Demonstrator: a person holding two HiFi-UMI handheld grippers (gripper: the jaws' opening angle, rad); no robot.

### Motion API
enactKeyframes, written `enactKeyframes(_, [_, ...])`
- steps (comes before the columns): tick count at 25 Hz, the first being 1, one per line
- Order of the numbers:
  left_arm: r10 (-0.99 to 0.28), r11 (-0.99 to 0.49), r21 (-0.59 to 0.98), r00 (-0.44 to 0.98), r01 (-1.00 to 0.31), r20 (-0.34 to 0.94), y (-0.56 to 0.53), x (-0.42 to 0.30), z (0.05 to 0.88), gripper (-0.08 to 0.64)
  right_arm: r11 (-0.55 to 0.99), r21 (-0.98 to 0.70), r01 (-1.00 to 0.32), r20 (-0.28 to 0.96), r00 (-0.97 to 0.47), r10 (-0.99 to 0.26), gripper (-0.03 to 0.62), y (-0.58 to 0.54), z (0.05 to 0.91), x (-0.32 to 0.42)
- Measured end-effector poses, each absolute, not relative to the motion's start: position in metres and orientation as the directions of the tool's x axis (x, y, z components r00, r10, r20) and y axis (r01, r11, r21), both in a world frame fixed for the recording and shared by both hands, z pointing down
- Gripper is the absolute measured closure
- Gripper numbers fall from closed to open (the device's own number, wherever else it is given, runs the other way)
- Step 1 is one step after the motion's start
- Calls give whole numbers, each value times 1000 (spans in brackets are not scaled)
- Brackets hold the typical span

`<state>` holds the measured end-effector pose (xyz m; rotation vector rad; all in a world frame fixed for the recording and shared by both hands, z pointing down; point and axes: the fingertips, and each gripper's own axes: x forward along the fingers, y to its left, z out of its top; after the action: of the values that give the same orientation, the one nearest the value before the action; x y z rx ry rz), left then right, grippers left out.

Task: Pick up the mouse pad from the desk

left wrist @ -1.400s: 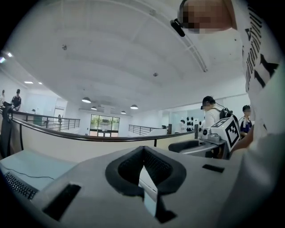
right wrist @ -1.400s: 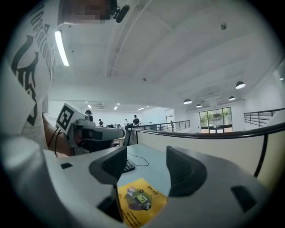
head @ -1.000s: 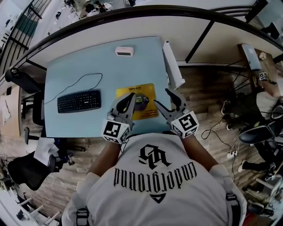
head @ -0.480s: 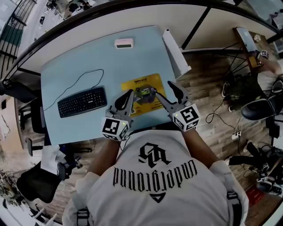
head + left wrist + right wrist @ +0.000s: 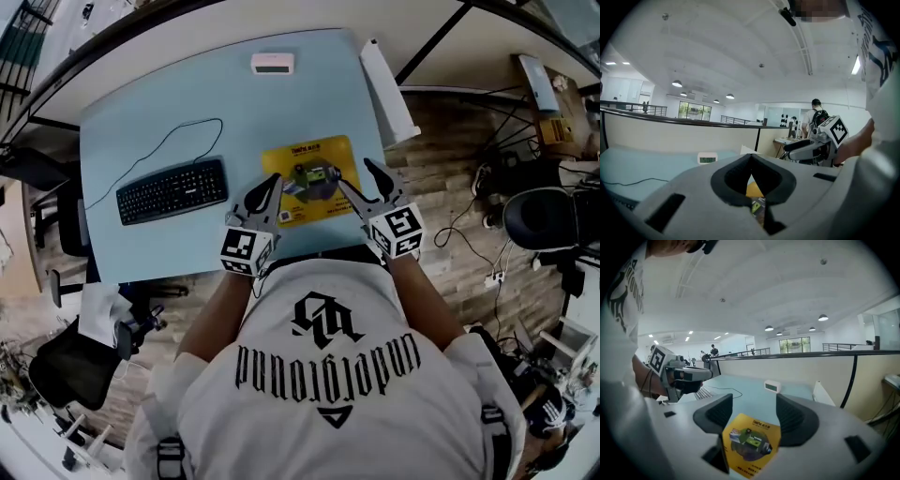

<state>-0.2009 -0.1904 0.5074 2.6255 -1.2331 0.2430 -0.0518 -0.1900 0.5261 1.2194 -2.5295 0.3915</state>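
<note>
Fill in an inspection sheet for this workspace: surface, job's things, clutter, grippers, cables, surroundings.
surface: light blue desk, mostly bare.
job's things: yellow mouse pad lying flat near the front edge, not yet lifted.
clutter: black keyboard left of the pad; small white clock at the far edge; white panel along the right edge.
grippers: left gripper shut, empty, at the pad's left edge; right gripper open, empty, pad ahead of its jaws.
cables: keyboard cable looping across the desk; loose leads on the floor.
surroundings: wood floor, office chair.

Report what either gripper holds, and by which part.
Nothing is held. The left gripper is shut and empty; the right gripper is open, clear of the mouse pad.
</note>
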Motion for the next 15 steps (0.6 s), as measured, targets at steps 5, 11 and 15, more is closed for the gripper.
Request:
enactKeyframes(5, [-735,-579,182,605,-795,305,-193,-213,543,552,585,-124,-801,450,-571,-686,311,-200,564,-47])
enactKeyframes(11, [-719,-570,186,596,-800,358,-193,-217,579,552,581,-147,-800,554,-554,-622,284,-205,622,-41])
enactKeyframes(15, [-704,-557,200,586,-806,401,-186,-221,604,552,562,-163,-811,626,-525,-577,278,-202,667,-33])
